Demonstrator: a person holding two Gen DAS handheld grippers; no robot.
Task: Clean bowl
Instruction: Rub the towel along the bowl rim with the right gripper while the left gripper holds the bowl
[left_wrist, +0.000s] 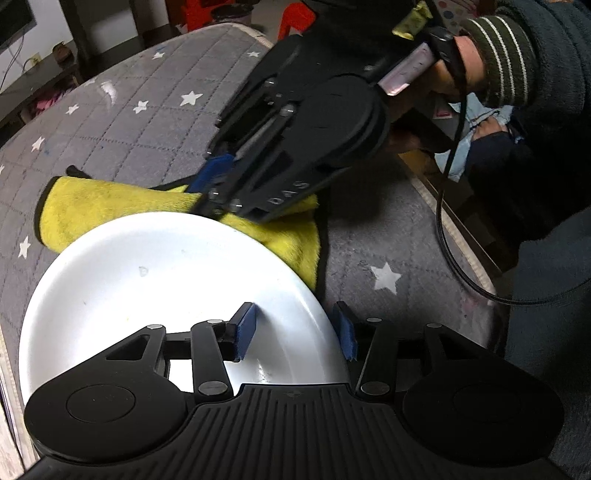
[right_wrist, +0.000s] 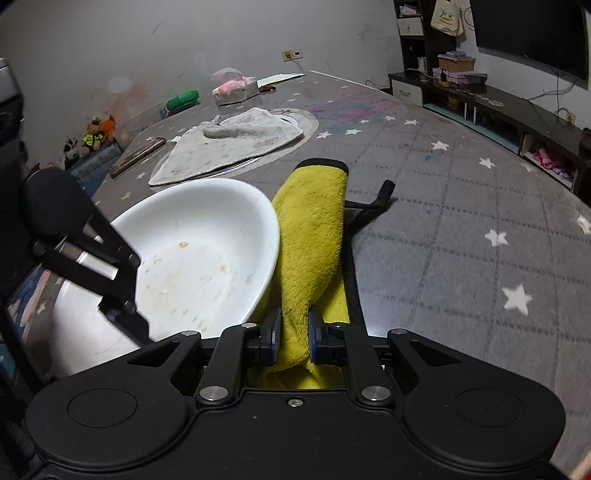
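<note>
A white bowl rests tilted on the grey starred mat, and the right wrist view shows faint brownish stains inside the bowl. My left gripper straddles its near rim, one blue pad inside and one outside, shut on the rim. That left gripper enters from the left in the right wrist view. A yellow cloth lies along the bowl's outer side, pinched between the blue pads of my right gripper. From the left wrist view, the right gripper presses into the yellow cloth just beyond the bowl's far rim.
A pale grey bib lies farther back on the mat, with a brown flat object to its left. A person's striped sleeve and a black cable are at the right. A dark TV stand runs along the far right.
</note>
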